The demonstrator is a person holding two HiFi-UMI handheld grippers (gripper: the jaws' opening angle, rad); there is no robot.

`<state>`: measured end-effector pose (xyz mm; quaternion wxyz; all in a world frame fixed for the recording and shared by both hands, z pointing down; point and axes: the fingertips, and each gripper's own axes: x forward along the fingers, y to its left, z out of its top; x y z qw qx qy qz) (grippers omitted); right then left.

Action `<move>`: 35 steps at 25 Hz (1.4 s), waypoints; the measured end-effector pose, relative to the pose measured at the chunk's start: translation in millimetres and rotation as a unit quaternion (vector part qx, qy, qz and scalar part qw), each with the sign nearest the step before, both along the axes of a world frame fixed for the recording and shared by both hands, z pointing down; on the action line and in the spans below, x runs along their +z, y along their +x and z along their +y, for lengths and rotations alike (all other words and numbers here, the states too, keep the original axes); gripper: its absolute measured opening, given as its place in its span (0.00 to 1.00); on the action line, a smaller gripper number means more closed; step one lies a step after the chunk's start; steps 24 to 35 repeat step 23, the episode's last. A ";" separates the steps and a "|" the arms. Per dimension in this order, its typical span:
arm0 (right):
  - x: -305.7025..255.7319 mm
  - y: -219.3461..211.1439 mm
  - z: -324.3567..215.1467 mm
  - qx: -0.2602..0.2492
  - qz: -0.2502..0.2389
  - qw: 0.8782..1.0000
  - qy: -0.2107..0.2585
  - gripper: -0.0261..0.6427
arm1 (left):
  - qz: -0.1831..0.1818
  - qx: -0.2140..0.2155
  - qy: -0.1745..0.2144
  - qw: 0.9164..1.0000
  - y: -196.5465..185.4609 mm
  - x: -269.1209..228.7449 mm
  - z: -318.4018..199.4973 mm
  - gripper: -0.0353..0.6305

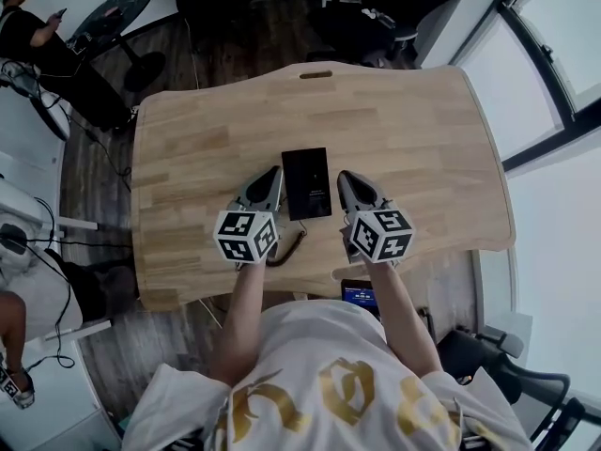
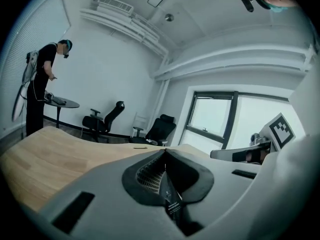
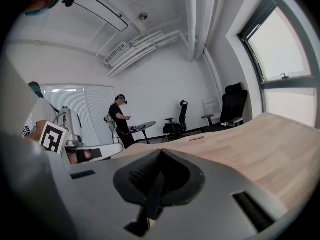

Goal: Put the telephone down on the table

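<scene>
A black telephone (image 1: pixel 306 183) lies flat, screen dark, on the light wooden table (image 1: pixel 413 130) near its front edge. My left gripper (image 1: pixel 273 173) hovers just left of the telephone and my right gripper (image 1: pixel 343 177) just right of it, both pointing away from me. Neither touches it as far as the head view shows. In the left gripper view the jaws (image 2: pixel 165 152) are pressed together with nothing held; the same holds for the jaws in the right gripper view (image 3: pixel 160 152). The telephone is hidden under the gripper bodies in both gripper views.
A thin brown cord (image 1: pixel 293 248) hangs at the table's front edge. A small lit device (image 1: pixel 360 295) sits at my waist. Office chairs (image 1: pixel 362 12) stand beyond the far edge. A person (image 1: pixel 33 31) stands by a round table (image 1: pixel 111 15) at the far left.
</scene>
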<state>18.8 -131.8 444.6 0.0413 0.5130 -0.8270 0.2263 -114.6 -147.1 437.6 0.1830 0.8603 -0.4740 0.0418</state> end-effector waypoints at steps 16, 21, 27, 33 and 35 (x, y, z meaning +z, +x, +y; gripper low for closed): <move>-1.1 -0.8 10.7 0.009 -0.006 1.000 0.005 0.06 | -0.004 -0.002 -0.003 1.000 -8.5 5.2 11.1 0.07; -0.5 2.0 9.5 0.008 -0.009 1.000 0.003 0.06 | -0.001 -0.004 -0.007 1.000 -6.3 5.3 6.7 0.07; -0.1 3.6 8.5 0.008 -0.009 1.000 0.002 0.06 | 0.000 -0.005 -0.008 1.000 -4.8 5.5 4.9 0.07; -0.1 3.6 8.5 0.008 -0.009 1.000 0.002 0.06 | 0.000 -0.005 -0.008 1.000 -4.8 5.5 4.9 0.07; -0.1 3.6 8.5 0.008 -0.009 1.000 0.002 0.06 | 0.000 -0.005 -0.008 1.000 -4.8 5.5 4.9 0.07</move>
